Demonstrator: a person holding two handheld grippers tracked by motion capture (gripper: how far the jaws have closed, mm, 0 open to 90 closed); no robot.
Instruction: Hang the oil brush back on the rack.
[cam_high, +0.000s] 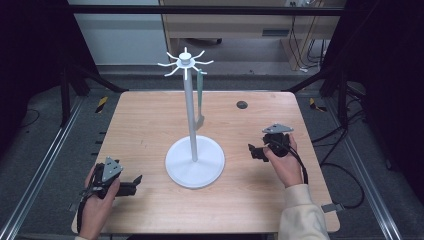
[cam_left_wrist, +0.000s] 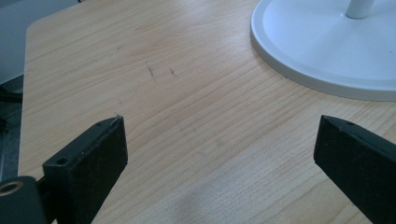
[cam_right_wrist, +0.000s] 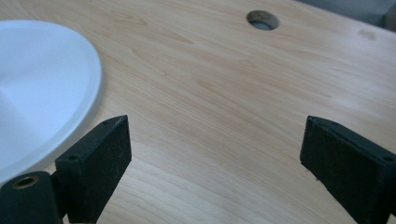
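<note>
A white stand (cam_high: 189, 100) rises from a round white base (cam_high: 195, 161) at the middle of the wooden table (cam_high: 150, 115); its top carries several curved hooks (cam_high: 185, 62). A grey-green utensil (cam_high: 200, 97) hangs from one hook on the right side. My left gripper (cam_high: 134, 184) rests near the front left edge, open, with bare wood between its jaws; the base's rim (cam_left_wrist: 299, 65) lies ahead to its right. My right gripper (cam_high: 255, 151) sits right of the base, open and holding nothing, with the base's edge (cam_right_wrist: 56, 93) at its left.
A small round hole (cam_high: 242, 104) (cam_right_wrist: 262, 20) sits in the table's far right part. Black frame posts and cables stand around the table. A wooden cabinet (cam_high: 225, 22) is on the floor behind.
</note>
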